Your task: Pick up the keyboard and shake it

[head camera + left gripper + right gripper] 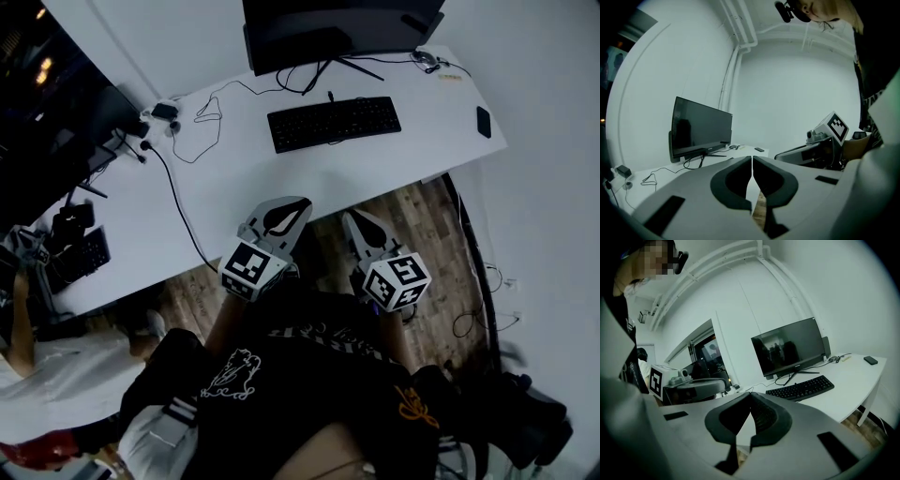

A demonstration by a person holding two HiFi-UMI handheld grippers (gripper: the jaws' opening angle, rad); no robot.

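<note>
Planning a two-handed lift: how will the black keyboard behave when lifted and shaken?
The keyboard looks long, thin and flat: probably stiff and light. Its cable, running toward the monitor, may tug when shaken.

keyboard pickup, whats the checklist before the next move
1. keyboard flat on the table, nothing on it: ok
2. left gripper open for a grasp: not ok, shut and empty
3. right gripper open: not ok, shut and empty
4. grippers at the keyboard: not ok, both short of the table edge
5. keyboard cable slack enough for shaking: cannot tell
</note>
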